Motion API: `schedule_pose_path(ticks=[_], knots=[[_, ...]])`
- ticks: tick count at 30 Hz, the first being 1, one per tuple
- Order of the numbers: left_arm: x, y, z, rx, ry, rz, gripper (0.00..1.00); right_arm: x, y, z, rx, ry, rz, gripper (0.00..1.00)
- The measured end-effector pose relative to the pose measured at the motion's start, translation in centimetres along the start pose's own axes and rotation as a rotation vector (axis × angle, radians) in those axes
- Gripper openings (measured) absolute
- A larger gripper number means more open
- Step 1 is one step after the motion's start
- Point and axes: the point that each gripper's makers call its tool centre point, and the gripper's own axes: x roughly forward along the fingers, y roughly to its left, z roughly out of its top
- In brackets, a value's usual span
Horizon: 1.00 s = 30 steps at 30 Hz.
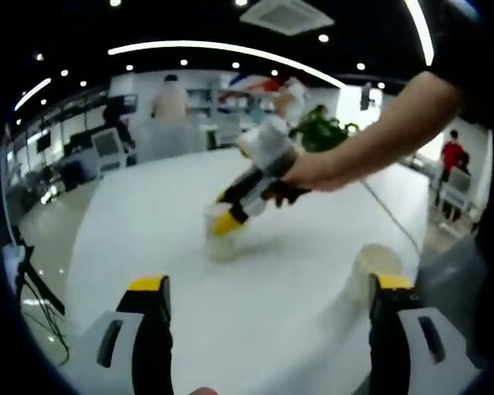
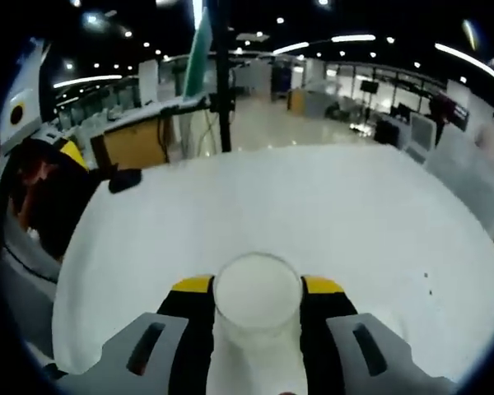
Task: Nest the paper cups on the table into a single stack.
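In the right gripper view, my right gripper is shut on a white paper cup, whose open mouth faces the camera above the white table. The left gripper view shows that same right gripper, held by a person's hand, pressing its blurred cup down near the middle of the table. My left gripper is wide open with nothing between its yellow-tipped jaws. A second paper cup stands on the table just beside its right jaw.
A cable trails across the table's far right. A tripod stands off the left edge. A green plant and people stand behind. A small black object lies near the table's far left edge, with a pole beyond.
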Motion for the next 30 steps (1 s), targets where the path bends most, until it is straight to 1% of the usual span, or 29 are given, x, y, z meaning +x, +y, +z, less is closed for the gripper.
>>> schedule_pose_path(ticks=[2,4,6,8,9,10,12,14,15,16,17,18,19,21,24,26,30], knots=[[-0.1,-0.1,0.0,0.006,0.004,-0.001,0.99,-0.4,-0.1,0.2,0.012,-0.01,0.0,0.37],[-0.3,-0.1,0.1,0.011,0.004,-0.002,0.99,-1.4,0.0,1.0,0.031,-0.032,-0.004,0.37],[-0.5,-0.2,0.5,0.023,-0.004,-0.001,0.99,-2.3,0.6,1.8,0.044,-0.058,-0.009,0.37],[-0.7,-0.3,1.2,0.038,-0.011,0.0,0.99,-3.5,0.2,2.8,0.04,-0.1,-0.03,0.36],[-0.9,-0.3,1.6,0.041,-0.018,0.0,0.99,-4.7,0.4,3.5,0.036,-0.129,-0.041,0.36],[-0.9,-0.4,2.0,0.044,-0.027,-0.002,0.99,-5.4,0.7,3.7,0.038,-0.136,-0.04,0.36],[-1.1,-0.6,2.7,0.054,-0.037,-0.012,0.99,-6.8,1.1,3.9,0.037,-0.15,-0.043,0.36],[-1.2,-1.0,3.2,0.07,-0.04,-0.024,0.99,-8.6,1.4,4.0,0.044,-0.163,-0.065,0.36],[-1.2,-1.1,3.4,0.074,-0.041,-0.029,0.99,-9.5,1.9,4.5,0.062,-0.177,-0.071,0.36],[-1.3,-1.3,3.6,0.08,-0.041,-0.033,0.99,-10.7,2.2,4.9,0.101,-0.205,-0.07,0.36],[-1.4,-1.4,3.8,0.087,-0.043,-0.036,0.99,-11.5,2.6,5.1,0.094,-0.208,-0.079,0.37],[-1.5,-1.6,4.0,0.091,-0.049,-0.042,0.99,-12.5,2.8,5.2,0.086,-0.213,-0.089,0.37],[-1.6,-1.8,4.1,0.09,-0.049,-0.048,0.99,-12.8,2.9,5.2,0.084,-0.215,-0.093,0.37],[-1.7,-2.2,4.2,0.092,-0.046,-0.063,0.99,-14.4,3.1,5.3,0.087,-0.233,-0.11,0.37],[-1.9,-2.9,4.1,0.126,-0.033,-0.082,0.99,-16.7,3.6,5.2,0.086,-0.254,-0.135,0.37],[-2.1,-3.2,4.1,0.131,-0.035,-0.092,0.99,-17.8,4.3,5.2,0.09,-0.268,-0.151,0.37],[-2.5,-4.3,4.4,0.115,-0.048,-0.127,0.99,-20.1,5.9,5.3,0.099,-0.303,-0.184,0.37]])
